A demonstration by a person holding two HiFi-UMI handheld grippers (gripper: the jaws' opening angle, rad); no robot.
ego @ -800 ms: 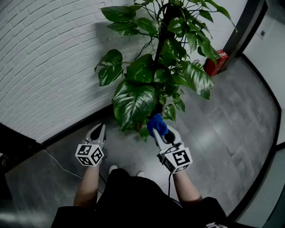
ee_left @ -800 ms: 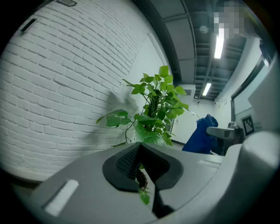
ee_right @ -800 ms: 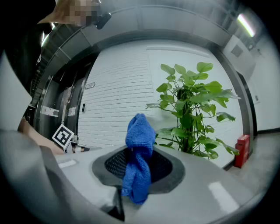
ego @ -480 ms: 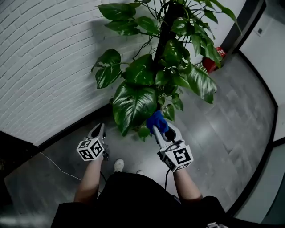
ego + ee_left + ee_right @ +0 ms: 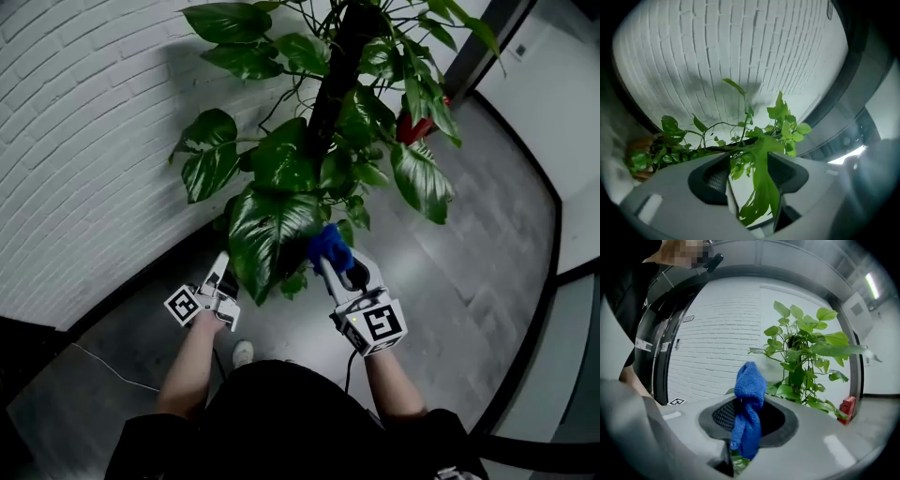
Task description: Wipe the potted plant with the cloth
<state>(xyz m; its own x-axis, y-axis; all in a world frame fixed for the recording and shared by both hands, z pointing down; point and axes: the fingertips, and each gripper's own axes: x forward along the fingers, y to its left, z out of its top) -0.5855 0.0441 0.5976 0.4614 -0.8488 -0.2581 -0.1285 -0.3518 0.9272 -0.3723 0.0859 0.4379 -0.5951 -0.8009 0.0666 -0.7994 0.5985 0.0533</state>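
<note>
**Start of the wiping stage.** Your left hand-held gripper stands wide, and a large drooping leaf hangs between its jaws. The pads do not appear to press on it. Your right hand-held gripper is clamped on the blue cloth, which bunches upright above the jaws. In the head view the cloth lies just beside the right edge of the big low leaf, though contact cannot be confirmed. The plant rises directly in front of you from the floor, close to a white brick wall. So far, the cloth is in hand and has been brought to the plant, and one leaf is lined up for support. No wiped surface is evident. It probably remains for you to steady that leaf, wipe it, and then treat the other leaves.
</note>
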